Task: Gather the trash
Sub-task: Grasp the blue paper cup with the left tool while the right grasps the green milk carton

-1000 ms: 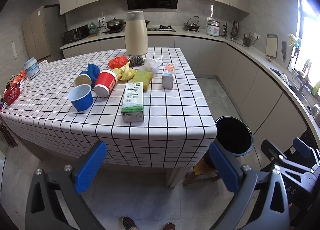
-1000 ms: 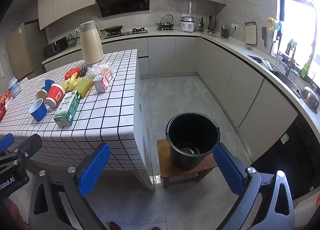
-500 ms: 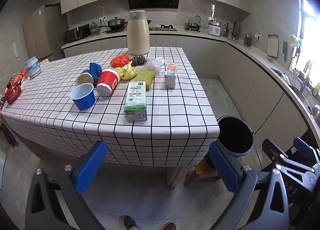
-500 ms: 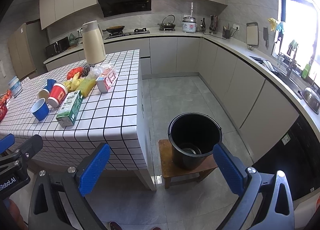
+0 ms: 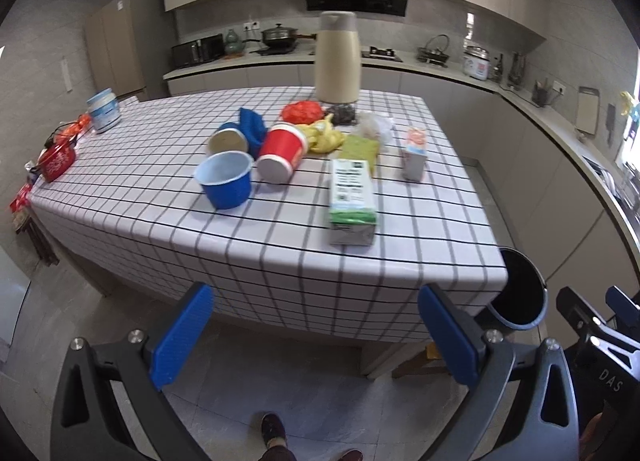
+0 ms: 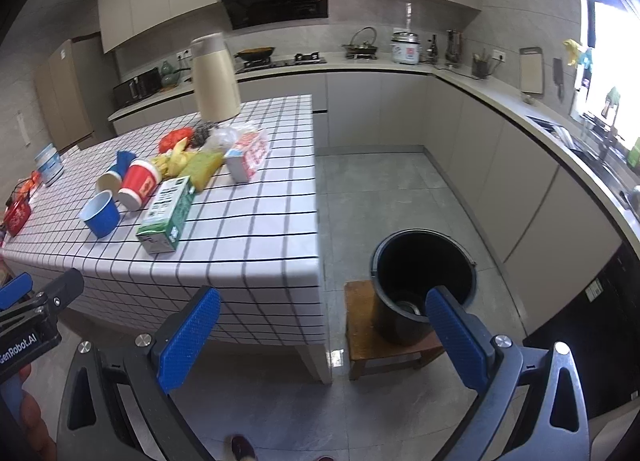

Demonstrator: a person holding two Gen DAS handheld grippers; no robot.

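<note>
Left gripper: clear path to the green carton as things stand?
Probably yes. The left gripper is open and empty, short of the table edge. The green carton lies nearest that edge with bare cloth in front; the blue cup sits well aside.

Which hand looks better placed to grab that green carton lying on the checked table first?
Probably the left. The left gripper faces the green carton almost straight ahead, open and empty. The right gripper points past the table's corner, toward the black bucket.
</note>
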